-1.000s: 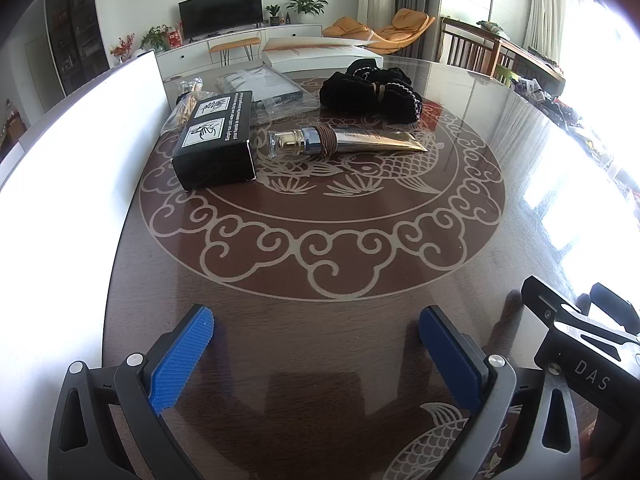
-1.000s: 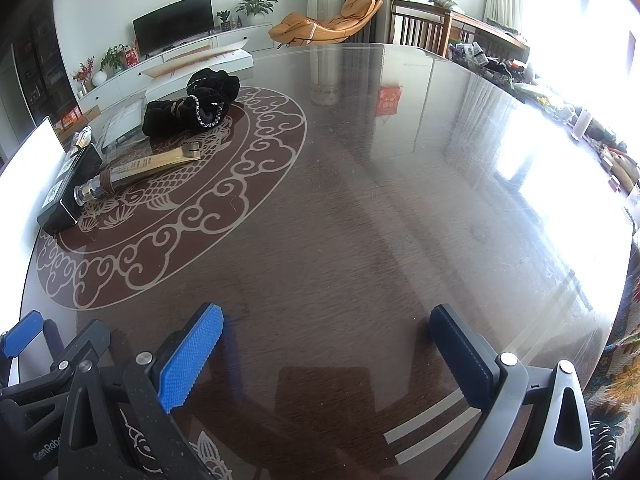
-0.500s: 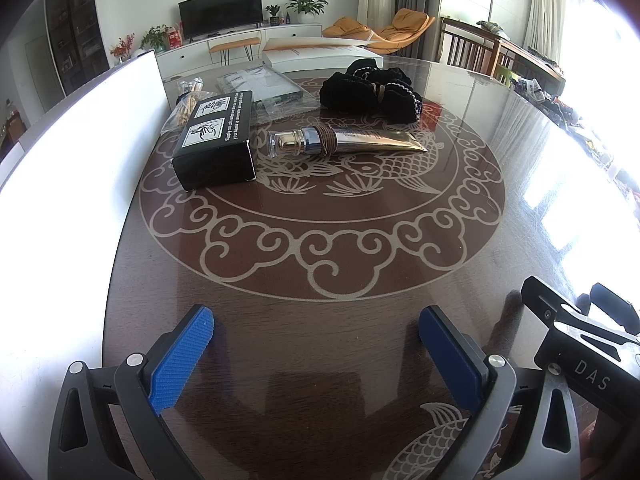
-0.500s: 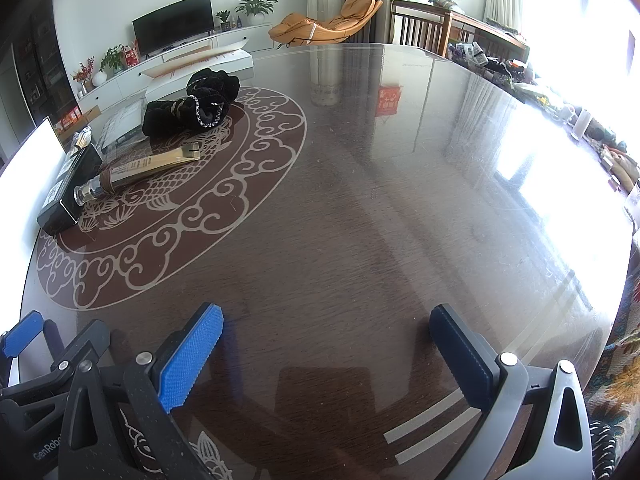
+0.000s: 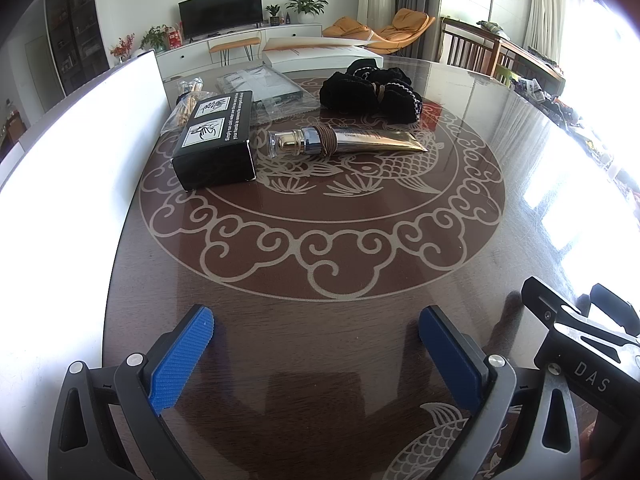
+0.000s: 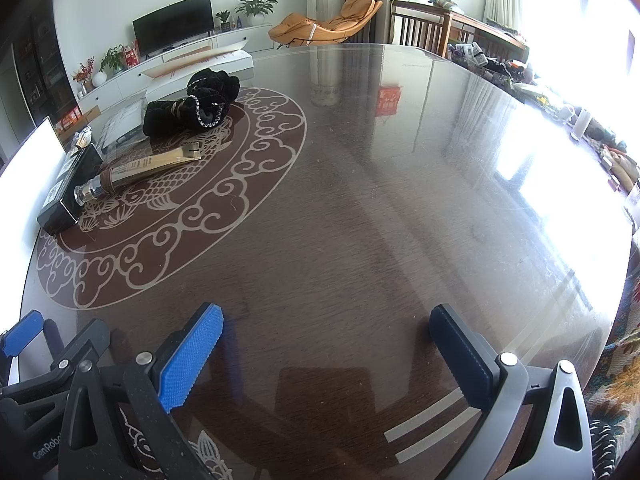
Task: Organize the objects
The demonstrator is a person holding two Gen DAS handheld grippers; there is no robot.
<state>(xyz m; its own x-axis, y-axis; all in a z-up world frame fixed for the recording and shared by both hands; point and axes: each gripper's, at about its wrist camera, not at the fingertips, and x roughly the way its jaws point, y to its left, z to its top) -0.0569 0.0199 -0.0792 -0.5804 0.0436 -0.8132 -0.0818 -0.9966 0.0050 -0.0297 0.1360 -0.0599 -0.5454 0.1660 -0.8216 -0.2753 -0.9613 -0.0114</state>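
On the far left of the glossy round table [image 5: 360,344], well beyond my fingers, lie a gold tube [image 5: 348,142] with a clear cap and brown cord wound round its neck, a matte black box [image 5: 218,148] just left of it, and a fuzzy black scrunchie heap [image 5: 372,90] behind them. My left gripper [image 5: 316,334] hangs low over the near edge with its ribbed blue pads [image 5: 182,360] spread wide and empty, and my right gripper [image 6: 326,334] just beside it is likewise released, grasping nothing. Clear plastic packets [image 5: 256,88] sit beyond the box, and a white board [image 5: 68,168] runs along the left.
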